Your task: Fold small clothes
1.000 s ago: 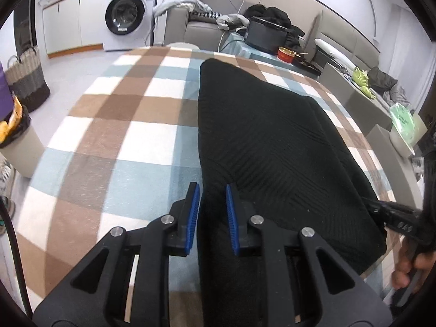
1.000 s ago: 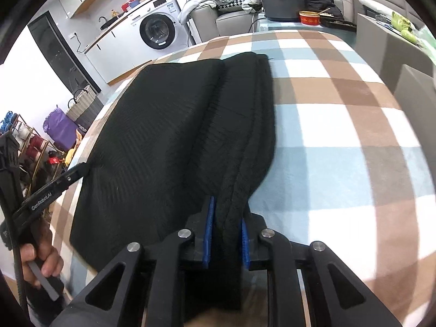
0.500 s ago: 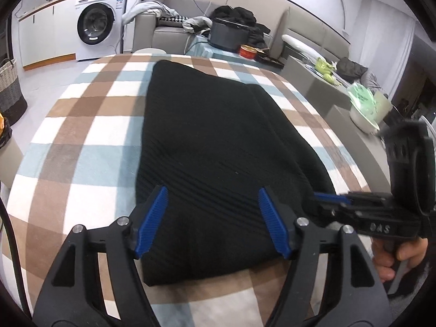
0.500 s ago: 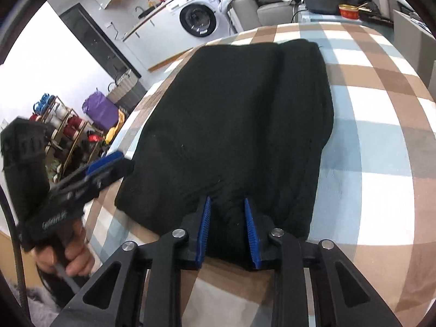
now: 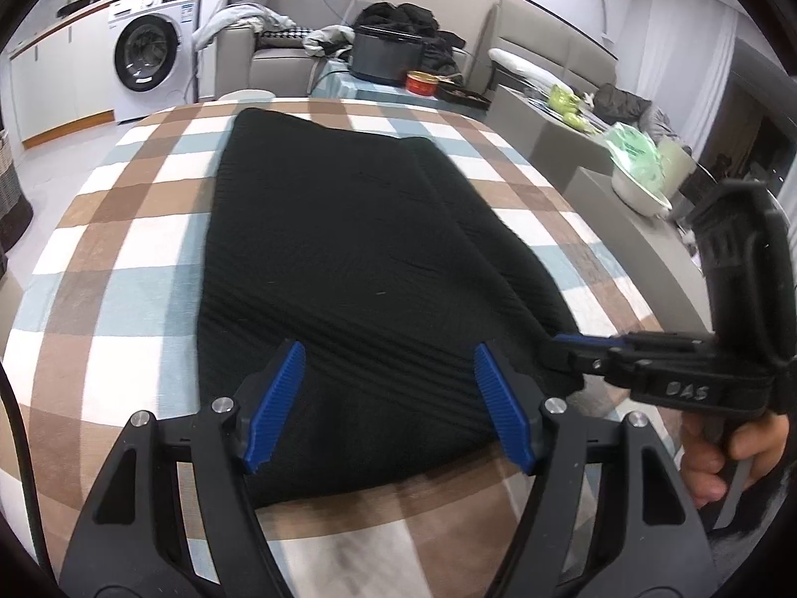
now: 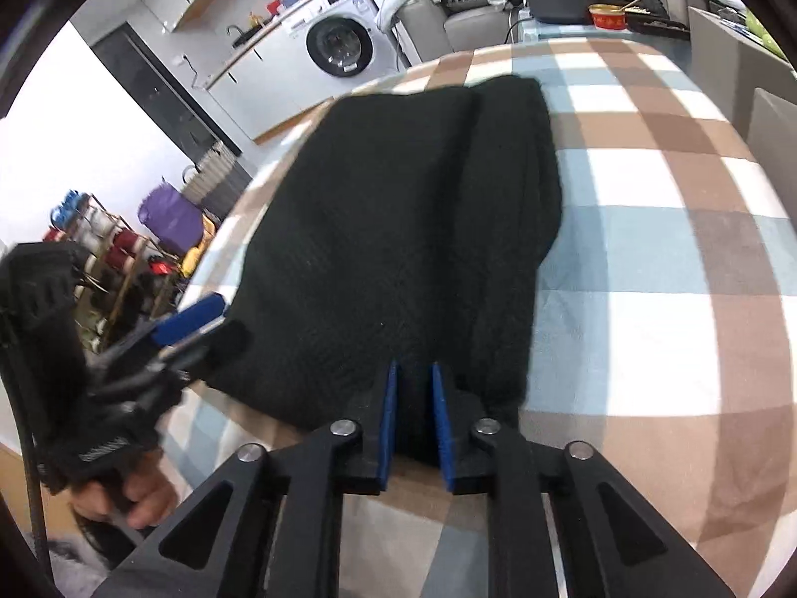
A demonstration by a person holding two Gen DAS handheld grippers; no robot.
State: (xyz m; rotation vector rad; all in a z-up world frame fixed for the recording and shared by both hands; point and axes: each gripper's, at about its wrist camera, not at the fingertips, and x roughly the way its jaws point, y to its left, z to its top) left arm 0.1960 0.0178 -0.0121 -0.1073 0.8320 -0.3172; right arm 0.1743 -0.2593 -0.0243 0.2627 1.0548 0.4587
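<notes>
A black knit garment (image 5: 348,269) lies flat along the middle of the table (image 5: 124,259), which is covered in a brown, blue and white checked cloth; its near hem sits close to the table's near edge, and one long side is already folded over onto the body, leaving a thicker ridge along that side. The left gripper (image 5: 388,398) hovers above the near hem with its jaws spread wide; they have just been opening, and nothing is pinched between them, though the cloth lies below. The right gripper (image 6: 412,418) is pressed together on the near hem at the folded side, its blue pads pinching a bunched thickness of the fabric. The garment looks soft, limp and fairly light, with a ribbed weave that should give the pads good purchase but will sag and stretch if lifted at one point only. A sensible hold would be both near corners of the hem, taking all layers at once so the fold does not slide open.
</notes>
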